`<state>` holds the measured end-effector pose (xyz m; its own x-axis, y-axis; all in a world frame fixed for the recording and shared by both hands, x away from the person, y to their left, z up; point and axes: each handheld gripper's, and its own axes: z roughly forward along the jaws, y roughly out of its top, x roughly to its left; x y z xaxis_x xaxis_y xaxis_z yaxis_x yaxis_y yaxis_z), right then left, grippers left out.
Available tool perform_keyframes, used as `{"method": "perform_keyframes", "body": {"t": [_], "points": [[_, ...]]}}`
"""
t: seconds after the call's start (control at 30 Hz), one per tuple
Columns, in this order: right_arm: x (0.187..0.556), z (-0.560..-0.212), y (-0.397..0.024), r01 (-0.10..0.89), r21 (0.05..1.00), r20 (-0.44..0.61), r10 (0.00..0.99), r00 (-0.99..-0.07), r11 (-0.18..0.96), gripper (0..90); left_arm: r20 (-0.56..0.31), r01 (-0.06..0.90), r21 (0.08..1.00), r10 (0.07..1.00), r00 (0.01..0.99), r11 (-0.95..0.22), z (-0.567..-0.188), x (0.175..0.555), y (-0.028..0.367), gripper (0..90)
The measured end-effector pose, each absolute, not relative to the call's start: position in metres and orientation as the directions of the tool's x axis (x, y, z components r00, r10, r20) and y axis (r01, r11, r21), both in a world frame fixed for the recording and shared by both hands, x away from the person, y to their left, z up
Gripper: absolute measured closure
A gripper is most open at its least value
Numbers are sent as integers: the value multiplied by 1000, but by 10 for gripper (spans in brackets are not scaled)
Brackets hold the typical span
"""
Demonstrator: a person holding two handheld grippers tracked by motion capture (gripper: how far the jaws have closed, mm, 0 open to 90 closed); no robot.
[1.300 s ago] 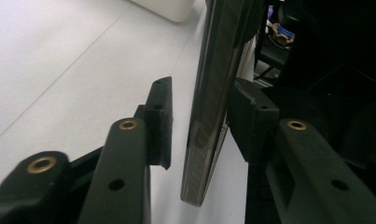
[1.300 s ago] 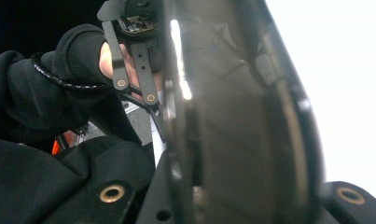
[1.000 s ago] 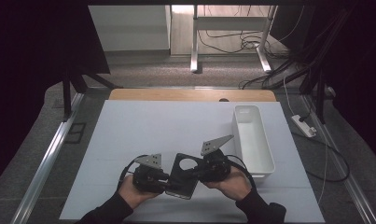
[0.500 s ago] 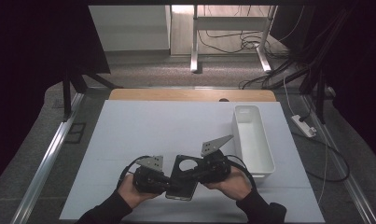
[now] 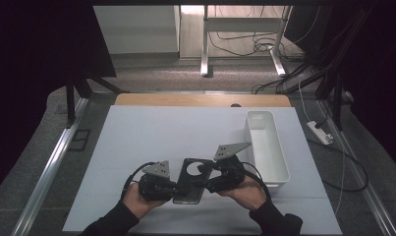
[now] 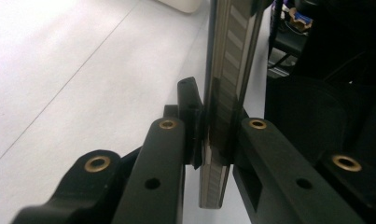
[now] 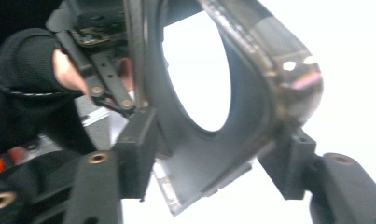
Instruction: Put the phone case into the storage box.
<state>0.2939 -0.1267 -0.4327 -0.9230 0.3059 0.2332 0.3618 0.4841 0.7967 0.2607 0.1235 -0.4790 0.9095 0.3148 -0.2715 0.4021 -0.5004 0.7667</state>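
A dark flat case (image 5: 188,189) with a large round hole near its far end is held just above the white table top (image 5: 161,132), close to the front edge. My left gripper (image 5: 175,187) is shut on its left edge; the left gripper view shows both pads (image 6: 192,116) clamping the thin case (image 6: 225,70) edge-on. My right gripper (image 5: 208,179) is at the case's right side. Its jaws have just been opening and stand apart, with the holed end of the case (image 7: 251,93) between them (image 7: 213,149).
A long white bin (image 5: 267,147) lies on the table right of my right hand. A wooden strip (image 5: 200,100) borders the table's far edge. Cables and a power strip (image 5: 319,132) lie on the floor to the right.
Both hands and the case keep their place. The right gripper's jaws look spread wider around the case's end than before.
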Motion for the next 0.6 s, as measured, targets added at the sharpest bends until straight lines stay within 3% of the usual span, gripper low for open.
{"method": "perform_keyframes", "body": {"t": [0.17,0.37,0.6], "points": [[294,-430,-129,328,811,144,378,-914,485,203,-257,420,758,364,895,-498,-480,261,124,842],[295,-428,-132,347,813,114,455,-883,468,67,-233,435,751,417,878,-496,-480,261,124,841],[297,-426,-135,328,816,58,497,-866,476,0,-210,454,751,478,853,-479,-479,262,125,841]]}}
